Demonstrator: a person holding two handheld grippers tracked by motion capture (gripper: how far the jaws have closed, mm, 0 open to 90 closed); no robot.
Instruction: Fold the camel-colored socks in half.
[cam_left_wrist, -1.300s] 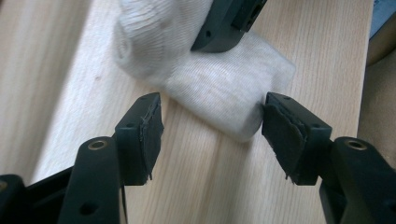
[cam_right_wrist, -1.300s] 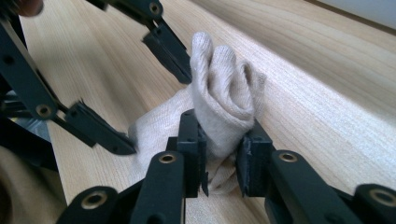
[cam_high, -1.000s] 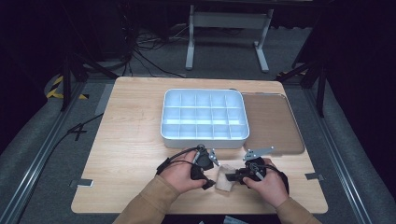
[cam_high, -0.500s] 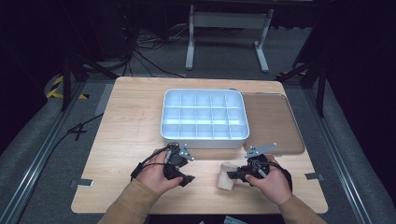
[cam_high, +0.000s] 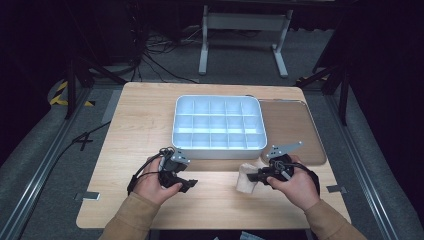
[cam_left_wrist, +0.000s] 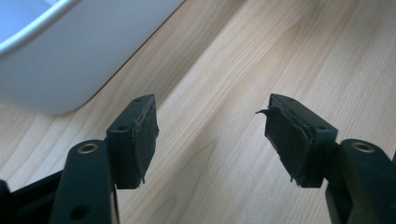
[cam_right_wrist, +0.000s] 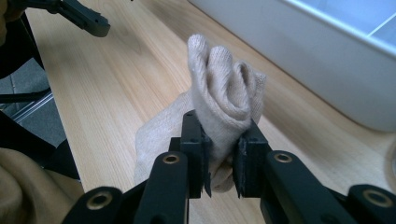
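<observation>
Clearly the rolled beige sock (cam_right_wrist: 224, 112) is soft, light and squashy, best pinched across its thick roll. It hangs near the table's (cam_high: 145, 120) front edge, clamped in the right gripper (cam_right_wrist: 222, 158). The left gripper (cam_left_wrist: 210, 135), jaws just opened wide, holds nothing. The right gripper view reveals the roll's folds; the high view places the white compartment tray (cam_high: 218, 148) behind.

The beige rolled sock's (cam_right_wrist: 219, 93) lower end is hidden behind the right gripper's (cam_right_wrist: 220, 161) fingertips. The white tray (cam_left_wrist: 70, 51), up and left of the left gripper's (cam_left_wrist: 210, 135) fingertips, is cut off by the frame's edge.
</observation>
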